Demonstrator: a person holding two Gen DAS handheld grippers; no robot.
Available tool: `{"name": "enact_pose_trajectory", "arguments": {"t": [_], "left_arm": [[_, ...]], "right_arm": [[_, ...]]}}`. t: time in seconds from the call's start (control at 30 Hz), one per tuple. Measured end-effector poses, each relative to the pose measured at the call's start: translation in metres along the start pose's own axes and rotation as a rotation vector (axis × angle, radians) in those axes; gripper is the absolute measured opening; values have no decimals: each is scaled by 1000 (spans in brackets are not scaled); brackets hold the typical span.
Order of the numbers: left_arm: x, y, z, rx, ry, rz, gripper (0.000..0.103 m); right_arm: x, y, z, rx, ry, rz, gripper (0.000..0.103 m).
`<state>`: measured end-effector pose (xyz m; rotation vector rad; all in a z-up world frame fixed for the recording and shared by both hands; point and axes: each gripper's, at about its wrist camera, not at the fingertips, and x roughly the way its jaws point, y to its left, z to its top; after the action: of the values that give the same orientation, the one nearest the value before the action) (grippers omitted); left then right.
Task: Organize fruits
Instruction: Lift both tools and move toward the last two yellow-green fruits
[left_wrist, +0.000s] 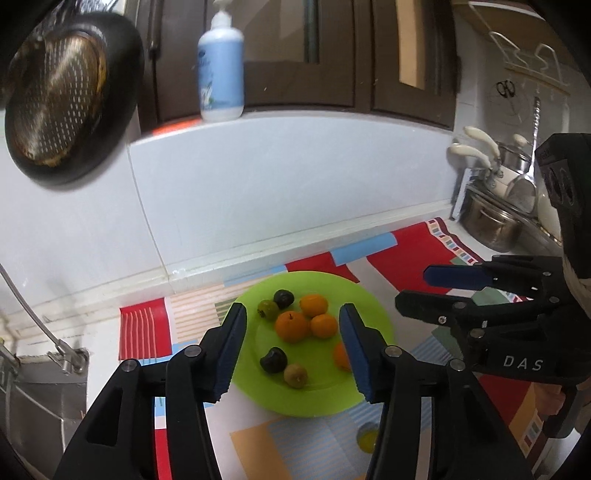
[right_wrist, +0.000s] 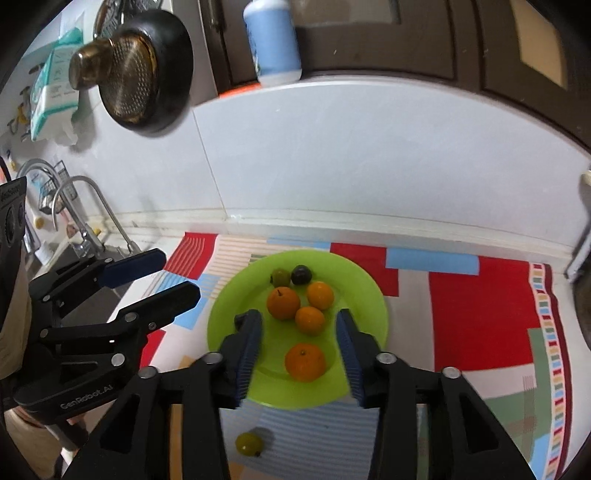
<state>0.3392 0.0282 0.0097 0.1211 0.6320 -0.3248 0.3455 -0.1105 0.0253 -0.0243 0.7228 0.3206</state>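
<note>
A green plate (left_wrist: 373, 314) (right_wrist: 225, 314) lies on a colourful mat and holds several oranges (left_wrist: 291, 326) (right_wrist: 305, 361), two dark plums (left_wrist: 273, 359) (right_wrist: 301, 274) and two green fruits (left_wrist: 268, 309) (right_wrist: 279, 275). One yellow-green fruit (right_wrist: 249, 443) (left_wrist: 367, 439) lies on the mat in front of the plate. My left gripper (left_wrist: 293, 354) (right_wrist: 159, 273) is open and empty above the plate's left part. My right gripper (right_wrist: 299, 356) (left_wrist: 413, 291) is open and empty above the plate, with the nearest orange between its fingers in view.
A tiled wall (right_wrist: 369, 158) rises right behind the mat. A black pan (left_wrist: 62, 99) hangs on it at the left. A lotion bottle (left_wrist: 221, 62) stands on the ledge. Pots (left_wrist: 491, 221) stand at the right, a sink faucet (right_wrist: 81, 206) at the left.
</note>
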Motion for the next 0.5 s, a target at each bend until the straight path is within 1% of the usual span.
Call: {"name": "enact_pose_trajectory", "arguments": {"t": [0.1,0.17,0.2,0.23,0.3,0.37,0.43,0.5], "left_arm": [[-13,-7,-2,16,-19,-2,58],[-20,-11,-3,24,-30,-4,61],[-23,-12,-4,25,-36,-4,65],[-27,-14,-5,26,-43,-4,68],[-32,-17,-6,26,-48,-12,69],[-37,-21,-9,28,-47,-22,74],[-41,-24,-12,34,-50,-32,76],[-45,-27,-16,48,-54,-36,80]], "right_arm": [[-16,3,-7,-1,-24,-29,45],[-27,4,-12,6,-40,-43,51],[-31,4,-15,9,-49,-53,54],[-36,5,-17,13,-59,-66,55],[-47,4,-22,19,-74,-83,55],[-57,4,-27,36,-84,-98,55],[-65,3,-33,58,-92,-113,63],[-73,3,-40,76,-104,-136,64]]}}
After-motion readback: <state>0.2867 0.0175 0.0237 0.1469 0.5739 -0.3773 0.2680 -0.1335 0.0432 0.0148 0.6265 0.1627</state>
